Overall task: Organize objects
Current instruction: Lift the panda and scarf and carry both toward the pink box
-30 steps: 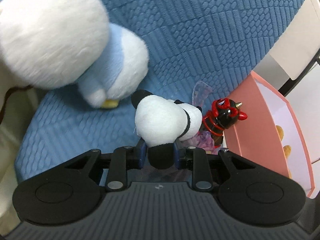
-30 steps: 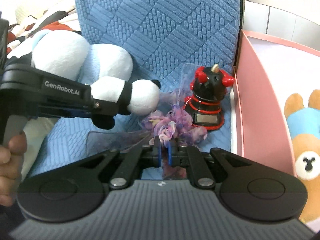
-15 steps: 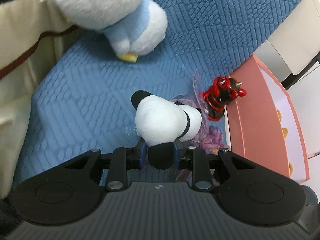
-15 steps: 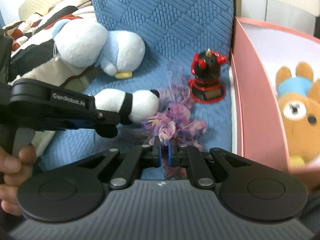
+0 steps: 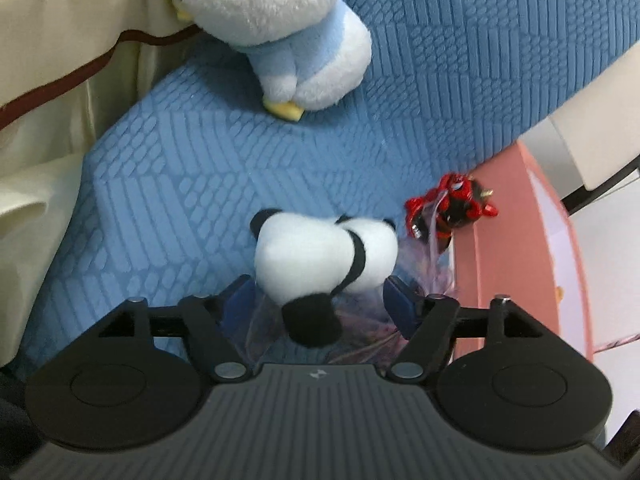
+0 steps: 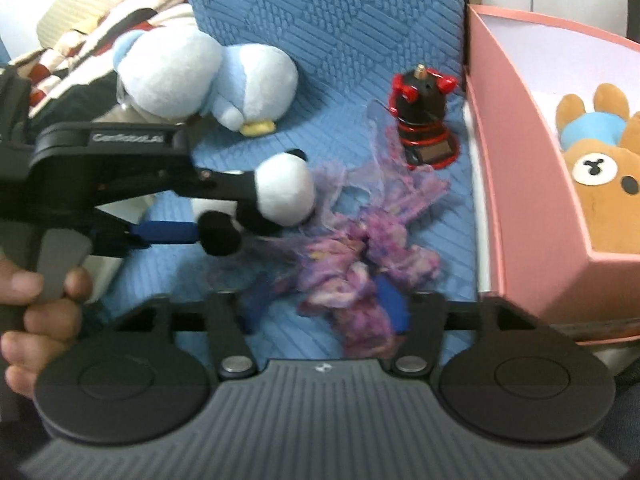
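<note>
A small panda plush (image 5: 320,256) sits between the spread fingers of my open left gripper (image 5: 320,300), over the blue cushion (image 5: 168,208); it also shows in the right wrist view (image 6: 284,192). A purple tulle flower bundle (image 6: 360,256) lies on the cushion between the spread fingers of my open right gripper (image 6: 324,304). A red-and-black toy figure (image 6: 422,124) stands beside the pink box (image 6: 520,184). Brown bear plushes (image 6: 600,172) lie inside the box.
A large white-and-blue penguin plush (image 6: 208,76) lies at the cushion's back left, also in the left wrist view (image 5: 280,28). Cream fabric (image 5: 52,60) and striped bedding (image 6: 80,32) border the cushion's left side. The blue backrest (image 6: 320,12) rises behind.
Both grippers have opened: the left let go of the panda plush, the right let go of the purple flower bundle. Both have pulled back from the toys.
</note>
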{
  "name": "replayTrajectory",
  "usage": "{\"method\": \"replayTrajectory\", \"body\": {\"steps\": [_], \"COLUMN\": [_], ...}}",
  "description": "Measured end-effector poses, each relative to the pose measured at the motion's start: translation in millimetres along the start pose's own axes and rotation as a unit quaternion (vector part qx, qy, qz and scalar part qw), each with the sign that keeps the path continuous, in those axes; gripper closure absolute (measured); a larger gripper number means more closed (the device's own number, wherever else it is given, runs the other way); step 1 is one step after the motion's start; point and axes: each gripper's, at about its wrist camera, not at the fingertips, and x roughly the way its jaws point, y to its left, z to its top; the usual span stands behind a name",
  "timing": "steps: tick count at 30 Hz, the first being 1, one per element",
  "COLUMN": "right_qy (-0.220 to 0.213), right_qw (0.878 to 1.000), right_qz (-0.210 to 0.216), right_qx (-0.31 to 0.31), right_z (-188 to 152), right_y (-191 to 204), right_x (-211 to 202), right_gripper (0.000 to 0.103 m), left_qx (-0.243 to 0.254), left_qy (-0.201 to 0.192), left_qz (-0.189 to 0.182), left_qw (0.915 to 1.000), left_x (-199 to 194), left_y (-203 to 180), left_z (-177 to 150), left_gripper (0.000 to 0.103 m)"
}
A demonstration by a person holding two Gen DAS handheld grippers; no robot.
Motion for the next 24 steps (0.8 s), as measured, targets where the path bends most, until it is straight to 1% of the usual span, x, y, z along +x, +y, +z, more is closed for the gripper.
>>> {"method": "replayTrajectory", "body": {"steps": [3,6,8,12,13,15,18,21,22,24], "right_qy": [-0.007,-0.021,-0.026,-0.012,-0.007,0.001,0.011,0.025,0.022,0.021], "right_qw": [1.000,0.999,0.997,0.997,0.997,0.997,0.996,0.997,0.997,0.996], "right_qz": [-0.008,-0.040,-0.057,-0.069,-0.071,-0.078,-0.086,-0.078,-0.076,-0.081], "right_qx": [-0.014,-0.027,-0.034,-0.022,-0.019,-0.017,-0.016,-0.009,-0.009,-0.020], "right_z": [0,3,6,12,13,13,10,9,9,8], "right_y": [5,8,8,0,-2,-5,-6,-8,-8,-5], "right_x": [2,6,10,26,31,40,48,54,54,55], "right_gripper": [0.025,0.025,0.025,0.025,0.025,0.025,0.025,0.025,0.023,0.023], "left_qx": [-0.010,-0.020,-0.040,-0.102,-0.112,-0.124,-0.125,-0.129,-0.133,-0.142], "left_qy": [-0.003,0.003,0.010,0.012,0.012,0.011,0.014,0.015,0.016,0.021], "left_qz": [0.003,0.008,0.003,-0.051,-0.055,-0.056,-0.050,-0.046,-0.046,-0.054], "left_qw": [0.9999,0.9998,0.9992,0.9934,0.9921,0.9907,0.9908,0.9904,0.9899,0.9882], "left_x": [2,7,10,13,14,15,18,22,24,27], "left_y": [3,6,12,28,30,33,33,35,36,36], "left_z": [5,8,10,15,16,17,19,19,20,20], "left_gripper": [0.026,0.025,0.025,0.025,0.025,0.025,0.025,0.025,0.025,0.025]}}
